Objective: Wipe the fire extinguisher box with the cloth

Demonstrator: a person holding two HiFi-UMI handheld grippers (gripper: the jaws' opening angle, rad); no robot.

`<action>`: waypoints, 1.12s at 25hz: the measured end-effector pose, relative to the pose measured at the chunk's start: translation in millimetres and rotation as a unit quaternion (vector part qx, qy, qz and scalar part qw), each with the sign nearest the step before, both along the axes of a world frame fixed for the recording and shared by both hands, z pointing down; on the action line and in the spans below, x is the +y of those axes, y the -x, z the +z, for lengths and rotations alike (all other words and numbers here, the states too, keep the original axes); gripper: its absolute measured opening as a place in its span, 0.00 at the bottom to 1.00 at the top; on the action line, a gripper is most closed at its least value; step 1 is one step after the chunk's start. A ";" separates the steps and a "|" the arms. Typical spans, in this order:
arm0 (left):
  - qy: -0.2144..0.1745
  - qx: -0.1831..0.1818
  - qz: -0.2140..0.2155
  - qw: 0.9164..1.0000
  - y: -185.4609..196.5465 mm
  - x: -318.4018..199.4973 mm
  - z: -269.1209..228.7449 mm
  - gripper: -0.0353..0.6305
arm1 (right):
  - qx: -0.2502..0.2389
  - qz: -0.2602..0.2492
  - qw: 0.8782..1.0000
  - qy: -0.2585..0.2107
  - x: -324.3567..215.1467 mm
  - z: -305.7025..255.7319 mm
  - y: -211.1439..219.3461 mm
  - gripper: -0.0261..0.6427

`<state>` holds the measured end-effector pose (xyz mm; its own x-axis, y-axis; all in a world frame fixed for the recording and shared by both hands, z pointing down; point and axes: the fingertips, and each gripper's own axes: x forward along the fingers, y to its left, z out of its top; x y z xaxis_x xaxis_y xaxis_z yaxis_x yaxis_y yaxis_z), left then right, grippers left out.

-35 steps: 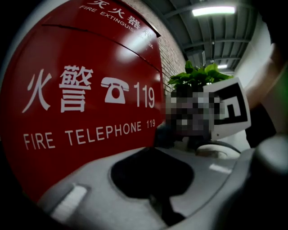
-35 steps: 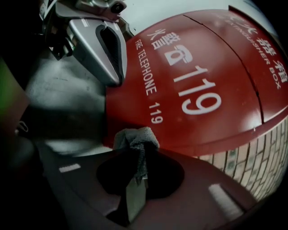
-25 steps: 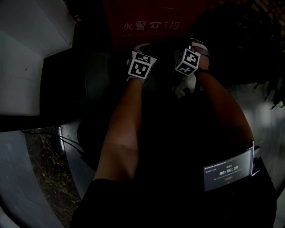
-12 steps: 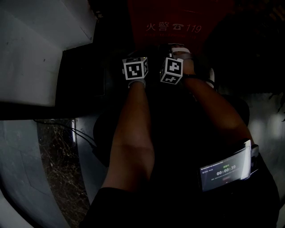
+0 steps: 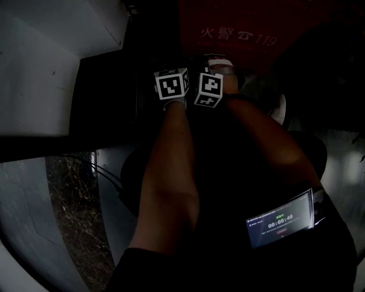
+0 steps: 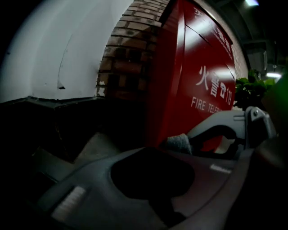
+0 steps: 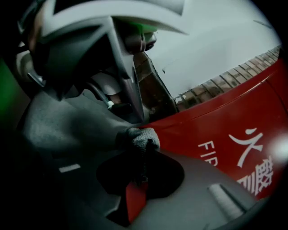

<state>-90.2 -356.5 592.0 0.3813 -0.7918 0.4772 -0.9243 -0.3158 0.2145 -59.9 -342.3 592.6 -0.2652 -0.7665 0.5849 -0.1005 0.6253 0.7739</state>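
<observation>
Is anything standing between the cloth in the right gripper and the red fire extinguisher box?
Nothing visible does. The cloth, pinched in the right gripper, faces the red box directly; the left gripper sits beside it, not between.

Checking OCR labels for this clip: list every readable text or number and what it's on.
"火警 119", phone symbol between: front of the fire extinguisher box.
"FIRE TELE", rest cut off: same box, under the characters.
"00:00:40": screen at the person's front.
Smaller screen lines: too small to read.
</observation>
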 end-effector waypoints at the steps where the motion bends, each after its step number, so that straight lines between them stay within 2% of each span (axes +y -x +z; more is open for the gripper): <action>1: -0.004 0.000 0.002 1.000 -1.8 -1.8 0.4 0.06 | 0.000 0.000 1.000 0.000 -1.6 1.3 0.6 0.09; 3: -0.015 -0.010 0.008 1.000 -4.8 -4.7 0.4 0.06 | 0.005 -0.005 1.000 -0.005 -2.3 3.1 1.9 0.09; 6: -0.015 -0.055 0.024 0.998 -8.7 0.4 4.7 0.06 | 0.015 -0.008 1.000 -0.007 -1.5 4.3 -0.5 0.09; 9: -0.016 -0.069 0.047 0.996 -20.2 6.9 3.5 0.06 | 0.019 -0.002 1.000 -0.003 -0.6 3.9 -11.1 0.09; 13: -0.028 -0.067 0.070 0.995 -39.0 10.3 -0.2 0.06 | 0.026 0.014 1.000 -0.002 -0.5 3.2 -31.5 0.09; 17: -0.046 -0.061 0.121 0.990 -70.6 17.3 -6.5 0.06 | 0.033 0.029 0.999 0.000 0.9 4.1 -53.5 0.09; 23: -0.056 -0.047 0.157 0.985 -99.4 18.6 -10.7 0.06 | 0.042 0.058 0.997 0.006 2.0 4.2 -94.9 0.09; 28: -0.064 -0.056 0.209 0.974 -131.2 23.8 -11.1 0.06 | 0.051 0.086 0.995 0.011 4.7 2.2 -132.0 0.09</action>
